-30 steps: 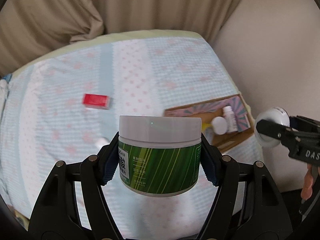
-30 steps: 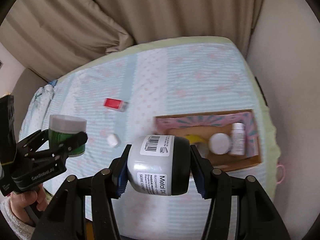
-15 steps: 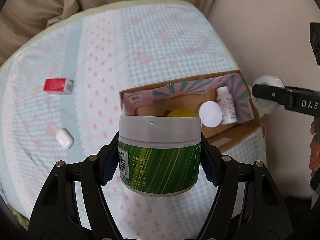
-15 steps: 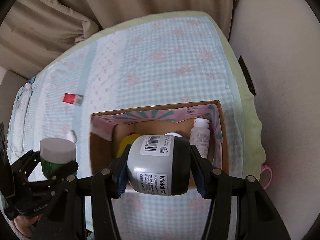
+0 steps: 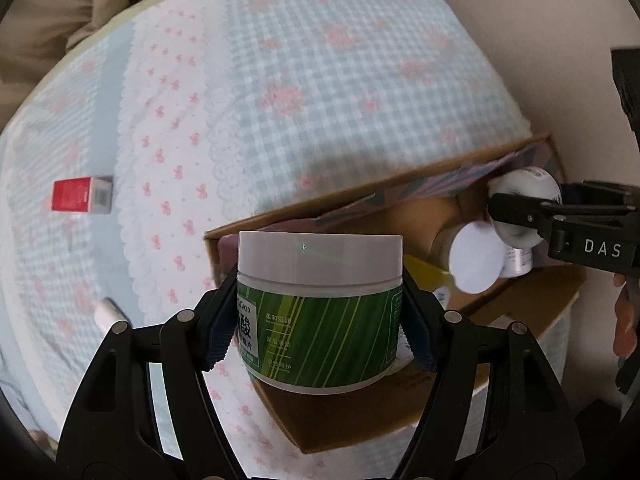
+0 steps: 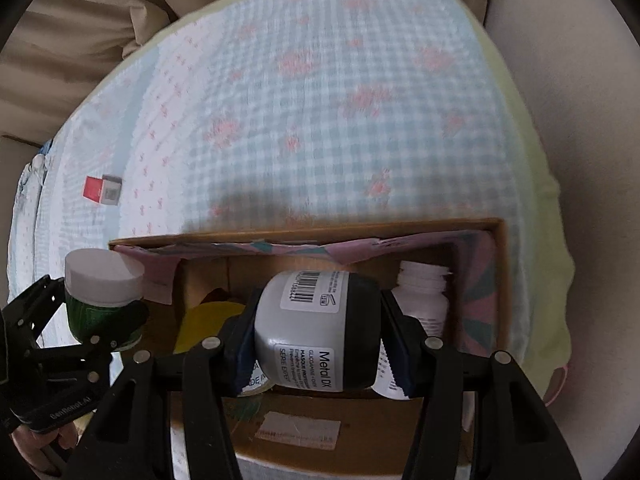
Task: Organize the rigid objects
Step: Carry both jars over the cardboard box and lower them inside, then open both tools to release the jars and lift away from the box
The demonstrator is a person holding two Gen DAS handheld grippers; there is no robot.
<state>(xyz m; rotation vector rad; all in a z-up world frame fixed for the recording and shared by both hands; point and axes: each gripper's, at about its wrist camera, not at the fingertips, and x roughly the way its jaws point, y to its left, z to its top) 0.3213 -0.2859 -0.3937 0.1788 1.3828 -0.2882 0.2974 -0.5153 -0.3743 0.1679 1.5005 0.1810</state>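
Observation:
My left gripper (image 5: 318,320) is shut on a green jar with a white lid (image 5: 320,304) and holds it over the left end of an open cardboard box (image 5: 360,412). The jar also shows in the right wrist view (image 6: 102,292). My right gripper (image 6: 318,340) is shut on a grey and black jar (image 6: 320,332), held inside the box (image 6: 304,236) above its floor. In the left wrist view the right gripper (image 5: 520,216) holds that jar (image 5: 524,188) at the box's far right end.
The box holds a white bottle (image 6: 424,300), a yellow item (image 6: 204,320) and a white-capped container (image 5: 474,258). A red and white packet (image 5: 80,194) and a small white object (image 5: 108,312) lie on the checked cloth (image 5: 320,80). Curtains hang behind.
Both grippers moved forward and down toward the box. The grey jar went from above the box to inside it. The green jar came over the box's left end.

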